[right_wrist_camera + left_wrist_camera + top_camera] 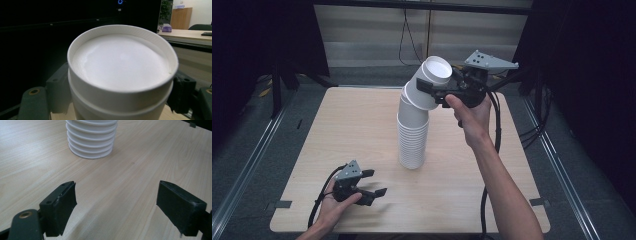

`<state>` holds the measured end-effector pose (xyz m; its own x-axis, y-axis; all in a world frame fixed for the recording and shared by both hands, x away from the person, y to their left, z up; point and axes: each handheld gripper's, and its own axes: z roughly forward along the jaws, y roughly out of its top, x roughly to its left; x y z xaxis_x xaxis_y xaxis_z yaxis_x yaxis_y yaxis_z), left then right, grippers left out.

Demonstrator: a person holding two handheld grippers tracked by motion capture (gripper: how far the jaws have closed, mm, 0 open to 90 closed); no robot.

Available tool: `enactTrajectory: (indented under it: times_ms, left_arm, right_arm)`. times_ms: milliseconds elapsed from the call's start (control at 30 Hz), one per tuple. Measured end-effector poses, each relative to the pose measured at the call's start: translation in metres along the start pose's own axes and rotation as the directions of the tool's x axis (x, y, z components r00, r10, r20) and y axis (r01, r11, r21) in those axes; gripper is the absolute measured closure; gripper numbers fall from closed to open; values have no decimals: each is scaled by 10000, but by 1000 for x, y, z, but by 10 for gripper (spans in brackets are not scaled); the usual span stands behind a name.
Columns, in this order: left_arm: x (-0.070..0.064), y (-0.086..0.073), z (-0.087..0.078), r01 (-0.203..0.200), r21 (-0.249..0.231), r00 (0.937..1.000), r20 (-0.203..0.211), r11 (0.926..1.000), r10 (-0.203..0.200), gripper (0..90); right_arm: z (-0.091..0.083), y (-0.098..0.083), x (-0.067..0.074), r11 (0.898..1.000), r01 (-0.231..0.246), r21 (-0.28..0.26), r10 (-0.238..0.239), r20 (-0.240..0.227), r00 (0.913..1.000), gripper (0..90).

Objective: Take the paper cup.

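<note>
A tall stack of upside-down white paper cups (413, 135) stands at the middle of the wooden table (337, 130). Its top cups (429, 82) lean off to the right, base up. My right gripper (432, 92) is shut on that tilted top section, raised above the table. In the right gripper view the top cup's base (122, 65) faces the camera, with the right gripper (120, 91) pressing a pad on each side. My left gripper (376, 182) rests low near the front left edge, open with nothing between its fingers (61, 202). The stack's foot (91, 140) stands beyond it.
Bare wood lies around the stack on all sides. Cables trail from both grippers off the front edge. Dark curtains and metal floor rails flank the table, and a pale wall stands behind it.
</note>
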<state>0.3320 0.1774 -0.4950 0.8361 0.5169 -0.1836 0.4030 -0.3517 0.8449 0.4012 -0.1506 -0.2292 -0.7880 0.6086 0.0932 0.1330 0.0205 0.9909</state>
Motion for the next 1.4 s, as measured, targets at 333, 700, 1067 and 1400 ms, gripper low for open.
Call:
enactTrajectory:
  times_ms: [333,700,1067,1400]
  left_arm:
    - [0,0,-1,-57,-8,10000,-46,10000,57,158]
    - [0,0,0,-62,25,10000,-44,10000,62,158]
    - [-1,1,-1,-116,-81,9999,-43,9999,116,160]
    - [-2,1,-1,-90,-97,9999,-50,9999,89,160]
  right_arm:
    - [-13,0,-1,10000,-21,-30,21,134,9999,221]
    - [-30,-3,-4,10000,11,-91,-7,497,9988,218]
    - [-44,-9,-9,9997,-130,-230,138,351,9993,217]
    - [-52,-18,-9,9981,-170,-589,184,238,9995,217]
